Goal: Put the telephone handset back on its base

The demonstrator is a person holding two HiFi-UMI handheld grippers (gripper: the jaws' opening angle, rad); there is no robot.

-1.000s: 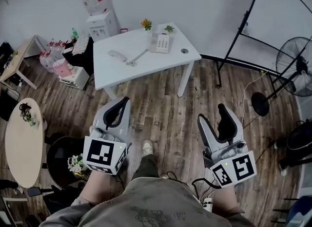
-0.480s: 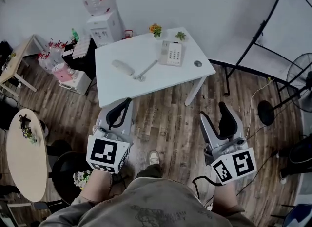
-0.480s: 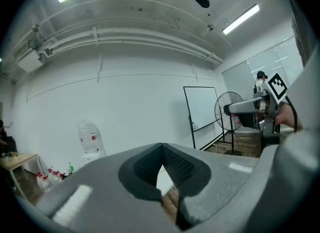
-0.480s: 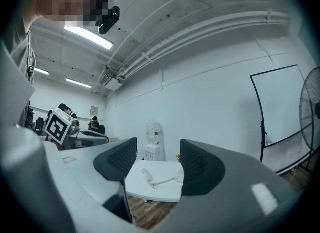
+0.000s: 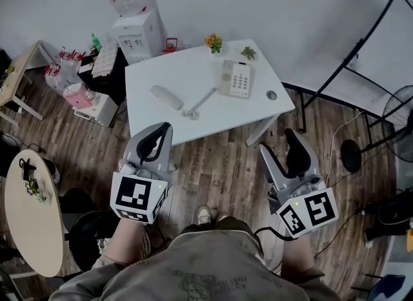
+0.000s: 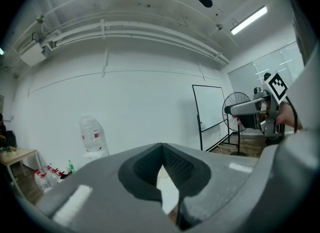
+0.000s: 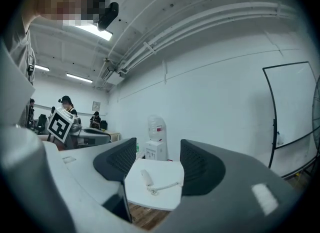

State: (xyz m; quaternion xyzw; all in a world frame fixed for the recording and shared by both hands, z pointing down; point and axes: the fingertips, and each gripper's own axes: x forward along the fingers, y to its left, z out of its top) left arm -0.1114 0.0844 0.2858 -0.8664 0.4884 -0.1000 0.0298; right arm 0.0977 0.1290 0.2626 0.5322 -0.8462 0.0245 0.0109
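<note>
Handset (image 5: 167,97) lies flat on the table (image 5: 155,70), left of its base (image 5: 236,79), long axis crosswise, straight ahead of the nearer left gripper (image 5: 164,129), closed on nothing; right gripper (image 5: 277,145) gapes, empty.

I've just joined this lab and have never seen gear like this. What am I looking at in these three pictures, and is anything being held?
There is no robot here: a person stands holding a two-jaw gripper in each hand. The top-down picture comes from a camera on the person's head. It shows the left gripper and the right gripper pointing toward a white table ahead. The other two pictures come from cameras riding on each gripper, looking along its jaws. The marker cubes are part of the grippers. On the table are a telephone base, its handset lying off the base to its left, the cord joining them, and two small plants at the far edge. The left gripper's jaw tips meet and the right's stand apart; neither holds anything.
</note>
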